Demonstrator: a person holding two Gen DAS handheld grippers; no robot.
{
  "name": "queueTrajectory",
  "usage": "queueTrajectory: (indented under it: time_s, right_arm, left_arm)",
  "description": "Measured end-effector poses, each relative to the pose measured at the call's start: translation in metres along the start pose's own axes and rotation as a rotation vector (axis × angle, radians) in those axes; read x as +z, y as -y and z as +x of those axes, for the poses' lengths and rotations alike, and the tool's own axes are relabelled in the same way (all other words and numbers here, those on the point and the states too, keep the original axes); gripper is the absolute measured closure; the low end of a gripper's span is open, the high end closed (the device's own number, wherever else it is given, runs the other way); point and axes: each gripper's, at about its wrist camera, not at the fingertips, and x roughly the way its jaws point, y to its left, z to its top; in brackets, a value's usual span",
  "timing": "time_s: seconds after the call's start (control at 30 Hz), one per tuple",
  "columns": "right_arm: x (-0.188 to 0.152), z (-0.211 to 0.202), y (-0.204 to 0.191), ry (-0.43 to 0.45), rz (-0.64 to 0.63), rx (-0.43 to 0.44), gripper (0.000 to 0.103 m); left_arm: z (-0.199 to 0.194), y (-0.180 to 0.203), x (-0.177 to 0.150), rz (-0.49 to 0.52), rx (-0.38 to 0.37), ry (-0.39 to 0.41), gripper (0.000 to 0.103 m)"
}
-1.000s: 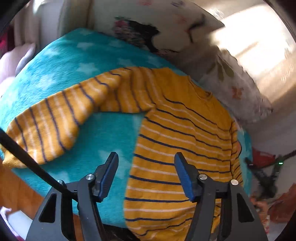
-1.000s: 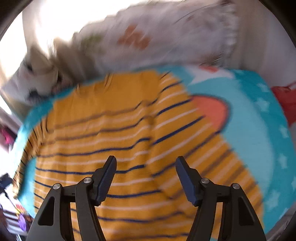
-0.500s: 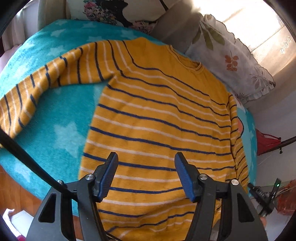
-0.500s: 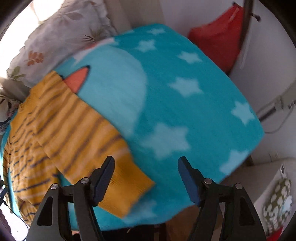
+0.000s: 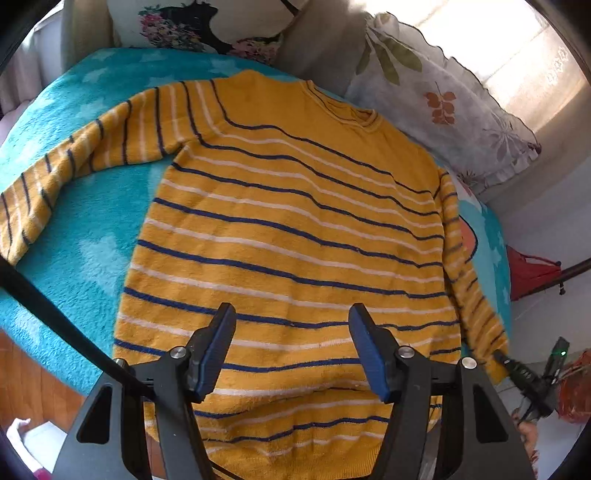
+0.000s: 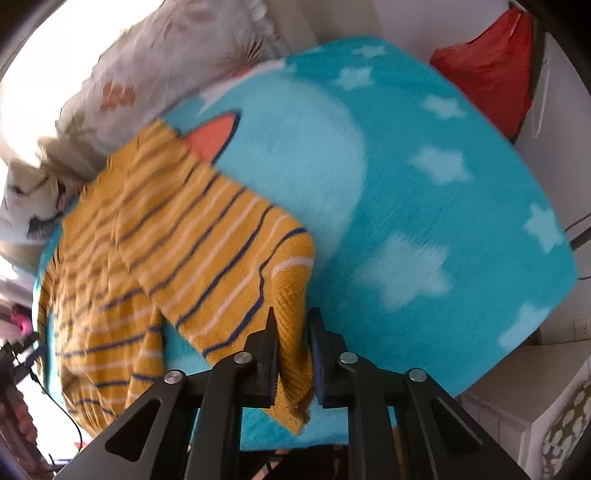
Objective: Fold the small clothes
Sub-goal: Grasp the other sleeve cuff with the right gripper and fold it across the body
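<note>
My right gripper [image 6: 291, 347] is clamped on the sweater's cuff [image 6: 291, 295]; my left gripper [image 5: 291, 350] is spread, hovering over the hem. The sweater [image 5: 295, 229] lies flat on the teal blanket [image 5: 99, 236]. Next I'd carry the sleeve straight across the chest, low, cuff taut, without dragging the body.

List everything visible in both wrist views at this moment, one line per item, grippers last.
sweater: one, mustard yellow with navy and white stripes, lying flat on the blanket, one sleeve stretched out to the side.
sleeve cuff: one, yellow ribbed, pinched in the right gripper.
blanket: one, turquoise with pale stars, under the sweater.
leaf-print pillow: one, white with orange and green leaves, behind the sweater.
floral pillow: one, white with a dark print, at the blanket's far edge.
red bag: one, beyond the blanket.
left gripper: black with blue pads, open above the hem.
right gripper: black, shut on the cuff.
</note>
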Motion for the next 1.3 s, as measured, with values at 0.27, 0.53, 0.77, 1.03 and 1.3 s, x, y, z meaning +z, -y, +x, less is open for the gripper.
queueTrajectory:
  time_s: [0.27, 0.53, 0.77, 1.03, 1.3]
  right_arm:
    - [0.077, -0.055, 0.090, 0.181, 0.192, -0.237, 0.090]
    - [0.106, -0.047, -0.007, 0.180, 0.045, -0.186, 0.090]
    - [0.104, 0.003, -0.184, 0.082, -0.153, 0.110, 0.090]
    - [0.065, 0.074, -0.378, -0.077, -0.375, 0.325, 0.090]
    - [0.037, 0.152, -0.486, -0.197, -0.493, 0.302, 0.090]
  left_arm:
    - [-0.013, -0.034, 0.005, -0.063, 0.033, 0.033, 0.041]
    - [-0.019, -0.071, 0.017, -0.109, 0.036, 0.046, 0.041]
    - [-0.027, -0.111, 0.026, -0.128, 0.058, 0.062, 0.041]
    - [-0.041, -0.181, 0.020, -0.194, 0.089, 0.079, 0.041]
    - [-0.046, -0.222, 0.011, -0.253, 0.093, 0.071, 0.041]
